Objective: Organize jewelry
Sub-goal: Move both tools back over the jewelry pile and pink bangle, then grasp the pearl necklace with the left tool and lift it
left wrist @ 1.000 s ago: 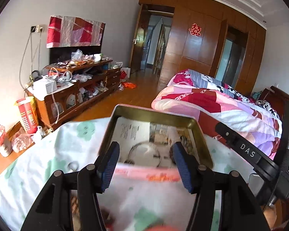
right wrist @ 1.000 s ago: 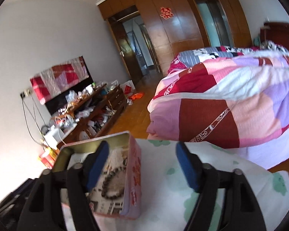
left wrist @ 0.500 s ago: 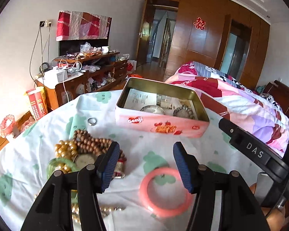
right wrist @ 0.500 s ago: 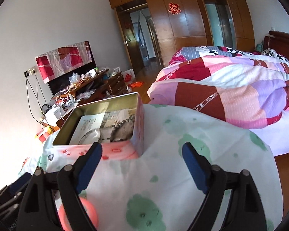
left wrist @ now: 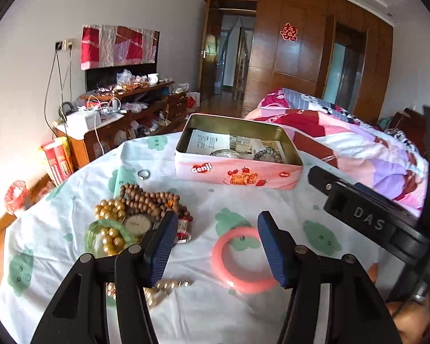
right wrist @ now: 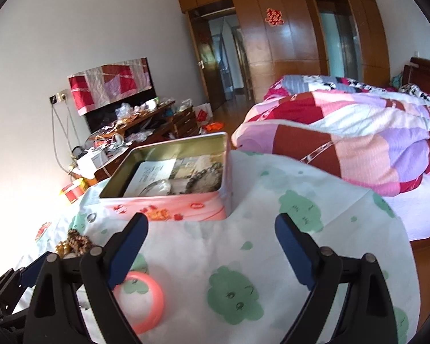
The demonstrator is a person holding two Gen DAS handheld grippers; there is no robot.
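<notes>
Both grippers empty: left gripper (left wrist: pixel 216 230) jaws apart above pink bangle (left wrist: pixel 241 261) at frame bottom centre; right gripper (right wrist: pixel 212 233) jaws opening, nothing between. Tin (left wrist: pixel 235 175) upper centre, bead pile (left wrist: pixel 146 200) left.

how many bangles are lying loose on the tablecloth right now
2. A pink bangle lies flat between the left gripper's fingers, and a green one sits in the bead pile further left. Others may be buried there.

Both wrist views look forward and downward, close over the table; each shows the pink tin (left wrist: pixel 238 172) (right wrist: pixel 169 200).
</notes>
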